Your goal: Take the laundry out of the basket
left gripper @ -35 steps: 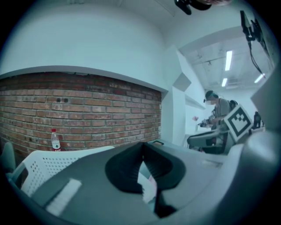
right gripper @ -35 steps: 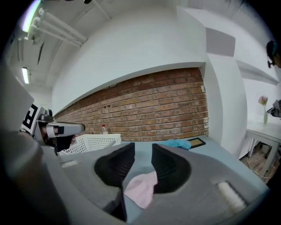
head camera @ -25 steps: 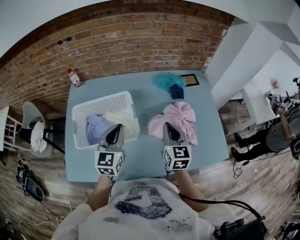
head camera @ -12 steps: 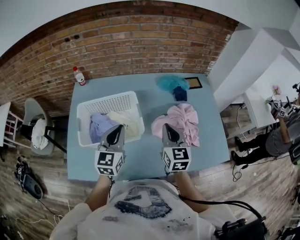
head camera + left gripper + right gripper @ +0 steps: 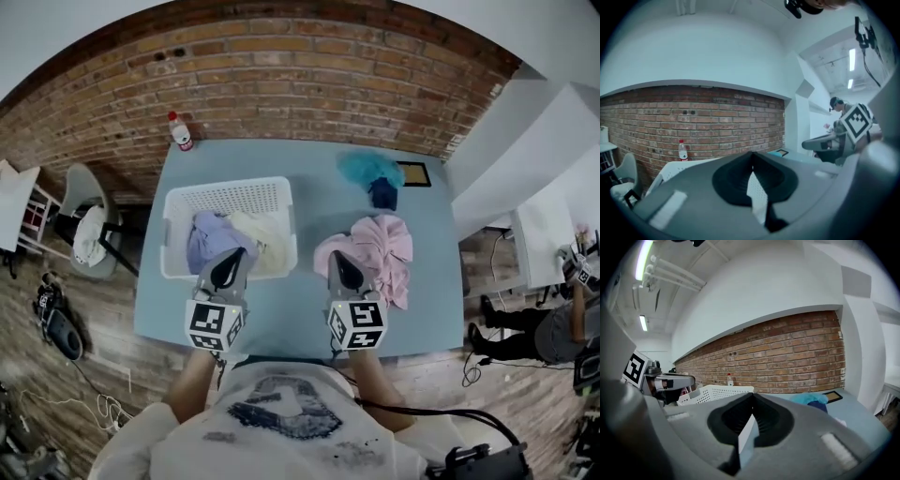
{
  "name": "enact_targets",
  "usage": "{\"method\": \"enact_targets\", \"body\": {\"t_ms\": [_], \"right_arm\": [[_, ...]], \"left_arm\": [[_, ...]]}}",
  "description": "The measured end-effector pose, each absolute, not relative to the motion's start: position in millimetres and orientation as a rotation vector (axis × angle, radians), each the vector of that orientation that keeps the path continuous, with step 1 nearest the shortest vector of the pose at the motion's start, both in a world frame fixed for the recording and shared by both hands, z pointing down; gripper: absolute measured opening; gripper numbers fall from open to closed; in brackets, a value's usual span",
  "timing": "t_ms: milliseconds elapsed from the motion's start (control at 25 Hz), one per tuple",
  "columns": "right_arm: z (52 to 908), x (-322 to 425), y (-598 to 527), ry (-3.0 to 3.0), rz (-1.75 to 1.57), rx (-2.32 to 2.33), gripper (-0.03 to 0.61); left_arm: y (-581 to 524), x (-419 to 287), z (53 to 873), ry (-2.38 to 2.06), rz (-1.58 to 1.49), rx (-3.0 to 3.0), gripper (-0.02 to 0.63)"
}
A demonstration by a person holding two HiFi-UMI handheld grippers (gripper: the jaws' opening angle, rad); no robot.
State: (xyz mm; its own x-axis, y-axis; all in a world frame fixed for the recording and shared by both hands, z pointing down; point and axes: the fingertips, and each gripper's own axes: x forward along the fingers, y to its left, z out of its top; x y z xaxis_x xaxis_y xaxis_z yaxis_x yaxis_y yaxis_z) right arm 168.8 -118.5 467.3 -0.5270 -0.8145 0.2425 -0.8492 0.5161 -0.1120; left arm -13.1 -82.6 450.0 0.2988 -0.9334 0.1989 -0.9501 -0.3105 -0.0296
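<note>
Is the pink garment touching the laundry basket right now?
Apart. The head view shows a strip of bare blue table between the pink garment and the right wall of the laundry basket.

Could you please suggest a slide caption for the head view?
Left gripper by the white basket of laundry, right gripper by the pink garment beside it; both shut and empty.

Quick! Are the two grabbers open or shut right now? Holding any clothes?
Left gripper: shut, holding nothing.
Right gripper: shut, holding nothing.
</note>
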Motion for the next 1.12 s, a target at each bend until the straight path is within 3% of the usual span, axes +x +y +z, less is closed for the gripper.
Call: {"method": "enact_targets", "body": {"t_ms": [440,1120], "right_arm": [[493.9,104.0,-121.7,-2.698,0.407,1.224,-0.002],[505.7,-24.4,-125.2,-2.528,0.372,1.317,-0.001]], "left_arm": [[-71.4,-72.8,462.0,-1.959,0.357,2.304,-0.008],[-100.1,-207.0,481.8,-1.833,0.28,2.375,-0.008]]}}
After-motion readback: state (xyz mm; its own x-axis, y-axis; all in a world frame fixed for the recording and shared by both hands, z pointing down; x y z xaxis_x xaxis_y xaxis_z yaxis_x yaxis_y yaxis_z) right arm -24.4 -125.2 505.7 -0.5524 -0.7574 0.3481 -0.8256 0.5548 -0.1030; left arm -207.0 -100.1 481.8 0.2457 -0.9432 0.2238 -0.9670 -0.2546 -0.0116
